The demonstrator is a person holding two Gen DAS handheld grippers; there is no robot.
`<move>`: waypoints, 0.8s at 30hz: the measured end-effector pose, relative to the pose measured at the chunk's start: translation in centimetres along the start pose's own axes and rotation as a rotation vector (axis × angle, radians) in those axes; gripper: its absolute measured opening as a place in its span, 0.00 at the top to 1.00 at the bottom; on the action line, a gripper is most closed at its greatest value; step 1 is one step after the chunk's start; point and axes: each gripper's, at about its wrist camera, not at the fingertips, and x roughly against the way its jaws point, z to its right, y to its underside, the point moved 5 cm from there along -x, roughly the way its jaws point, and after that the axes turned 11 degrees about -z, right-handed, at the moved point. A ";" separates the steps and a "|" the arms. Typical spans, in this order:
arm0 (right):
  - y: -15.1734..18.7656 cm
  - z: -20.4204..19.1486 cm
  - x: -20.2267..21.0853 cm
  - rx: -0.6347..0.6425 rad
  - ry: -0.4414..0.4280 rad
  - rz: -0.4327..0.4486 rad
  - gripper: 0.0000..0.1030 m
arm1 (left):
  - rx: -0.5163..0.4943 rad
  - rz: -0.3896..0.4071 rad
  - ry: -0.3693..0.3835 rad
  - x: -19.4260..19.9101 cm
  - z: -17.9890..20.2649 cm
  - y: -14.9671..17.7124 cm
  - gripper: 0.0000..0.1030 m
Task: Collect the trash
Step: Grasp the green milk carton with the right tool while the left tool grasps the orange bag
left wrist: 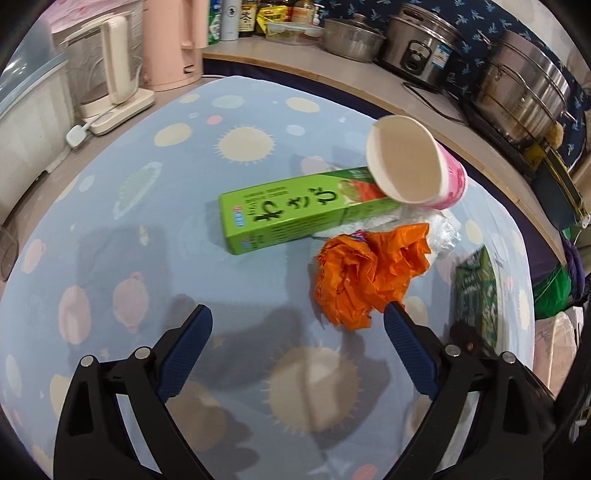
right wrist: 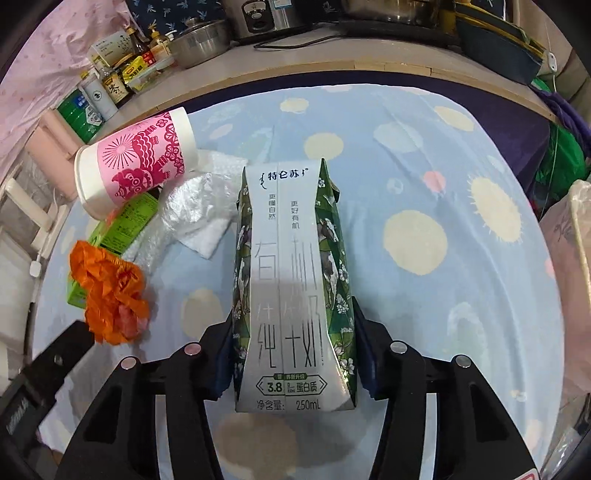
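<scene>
Green-silver milk carton (right wrist: pixel 293 288) clamped in right tool (right wrist: pixel 293 354) — tilted steeply downward.

A cluttered kitchen corner around a cloth-covered table

The table (left wrist: pixel 258 122) wore a pale blue cloth printed with cream suns and pink dots. Behind it ran a wooden counter (left wrist: pixel 424 122) carrying steel pots (left wrist: pixel 524 92), a rice cooker (left wrist: pixel 421 48) and a row of sauce bottles (right wrist: pixel 110 85). A cream electric kettle (left wrist: pixel 110 74) stood at one side, against dark blue patterned fabric (left wrist: pixel 476 18).
</scene>
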 end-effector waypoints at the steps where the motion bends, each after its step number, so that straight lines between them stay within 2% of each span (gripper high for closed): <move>1: 0.2 0.5 0.1 -0.002 -0.001 -0.002 0.51 | -0.006 -0.001 0.005 -0.2 0.4 -0.1 0.13; 7: 1.0 3.2 0.6 -0.039 -0.013 -0.014 0.51 | -0.021 -0.001 0.042 -1.5 2.3 -1.2 0.12; 13: 1.3 4.1 0.7 -0.041 -0.022 -0.010 0.51 | -0.042 -0.024 0.081 -3.4 4.1 -2.0 0.12; 14: 1.4 4.1 0.7 -0.040 -0.022 -0.010 0.51 | -0.046 -0.027 0.085 -3.6 4.3 -2.0 0.15; 16: 1.4 4.1 0.7 -0.034 -0.022 -0.008 0.51 | -0.062 -0.040 0.094 -4.0 4.9 -2.0 0.29; 17: 1.4 4.2 0.7 -0.030 -0.022 -0.006 0.51 | -0.071 -0.041 0.097 -4.0 5.2 -1.9 0.33; 19: 1.5 4.3 0.7 -0.029 -0.025 -0.005 0.51 | -0.085 -0.041 0.105 -3.8 5.6 -1.7 0.49; 24: 2.1 5.1 1.2 -0.031 -0.046 -0.004 0.51 | -0.083 -0.052 0.117 -3.1 5.9 -0.8 0.53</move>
